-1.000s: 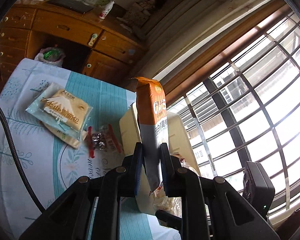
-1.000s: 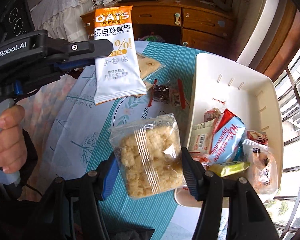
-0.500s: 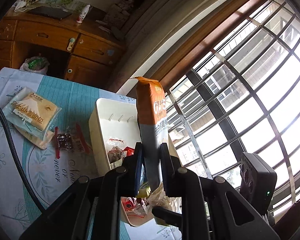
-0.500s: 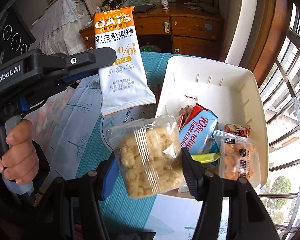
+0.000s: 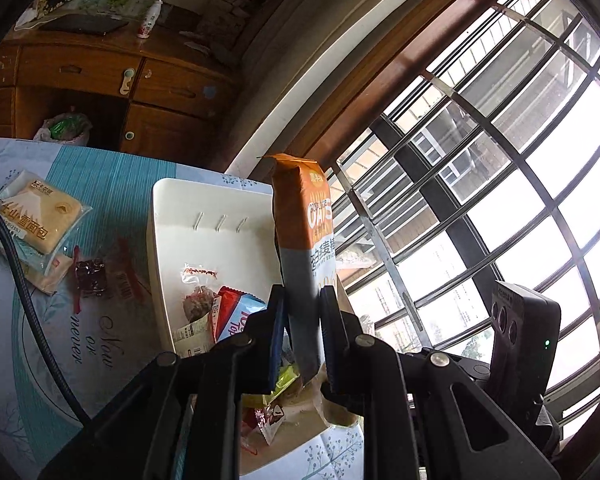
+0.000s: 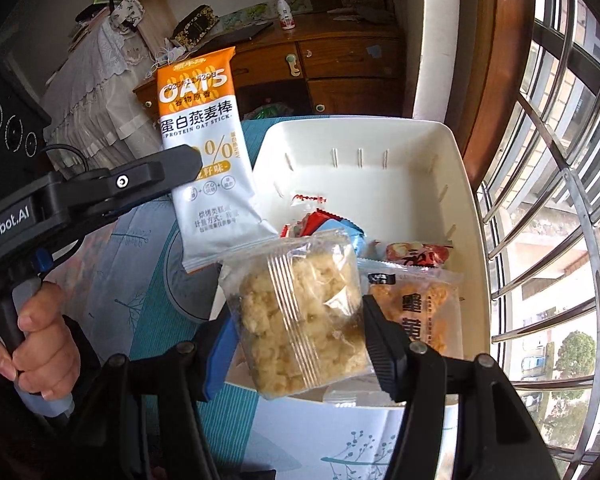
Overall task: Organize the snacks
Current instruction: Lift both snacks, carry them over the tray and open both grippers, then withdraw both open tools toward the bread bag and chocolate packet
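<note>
the bin (image 6: pixel 458 168) on the surface (image 5: pixel 112 184) is partly hidden in both views: the held packs cover its near end, and the snacks inside show only in pieces, their labels mostly unreadable. the left gripper (image 5: pixel 303 334) is clamped narrow on an oat bar (image 5: pixel 306 240), upright over the bin's near side. the right gripper (image 6: pixel 298 330) pinches a puffed-rice pack (image 6: pixel 300 312) above the bin's near edge. left of the bin lie a bread pack (image 5: pixel 38 216) and small candies (image 5: pixel 90 276).
</note>
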`<state>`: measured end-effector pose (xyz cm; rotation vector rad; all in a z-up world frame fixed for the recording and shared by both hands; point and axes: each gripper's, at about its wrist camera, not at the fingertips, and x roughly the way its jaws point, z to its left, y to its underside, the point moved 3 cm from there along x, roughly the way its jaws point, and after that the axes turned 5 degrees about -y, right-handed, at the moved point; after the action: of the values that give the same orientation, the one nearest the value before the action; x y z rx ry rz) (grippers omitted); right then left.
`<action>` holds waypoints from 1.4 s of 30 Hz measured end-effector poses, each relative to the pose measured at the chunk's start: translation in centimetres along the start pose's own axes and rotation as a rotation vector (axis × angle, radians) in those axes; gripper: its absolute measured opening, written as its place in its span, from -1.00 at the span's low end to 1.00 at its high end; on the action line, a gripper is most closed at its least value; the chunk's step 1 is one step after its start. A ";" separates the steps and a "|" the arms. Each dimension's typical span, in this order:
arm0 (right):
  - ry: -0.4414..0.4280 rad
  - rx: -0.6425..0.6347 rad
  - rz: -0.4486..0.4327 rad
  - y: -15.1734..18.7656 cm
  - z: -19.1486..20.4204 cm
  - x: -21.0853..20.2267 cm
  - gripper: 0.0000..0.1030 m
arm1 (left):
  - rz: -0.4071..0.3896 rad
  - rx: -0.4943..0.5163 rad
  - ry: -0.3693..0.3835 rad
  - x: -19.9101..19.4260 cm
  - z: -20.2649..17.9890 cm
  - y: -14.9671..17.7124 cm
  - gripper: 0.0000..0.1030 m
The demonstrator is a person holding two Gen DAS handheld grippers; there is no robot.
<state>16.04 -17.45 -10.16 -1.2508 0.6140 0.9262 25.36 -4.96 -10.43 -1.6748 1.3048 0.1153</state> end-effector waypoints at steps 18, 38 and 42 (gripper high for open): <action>0.009 0.201 -0.061 -1.8 -6.9 1.5 0.16 | 0.091 -0.004 -0.127 4.6 -0.7 0.1 -0.52; -0.028 0.359 -0.097 -1.2 -7.7 1.9 0.44 | 0.112 -0.026 -0.267 2.4 3.0 0.4 0.37; -0.037 0.366 -0.105 -1.2 -6.7 1.8 0.44 | 0.119 -0.032 -0.293 1.5 4.3 0.6 0.48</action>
<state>18.55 -23.51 -12.60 -0.9264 0.6498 0.7097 27.46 -2.88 -13.87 -1.5394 1.1827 0.4377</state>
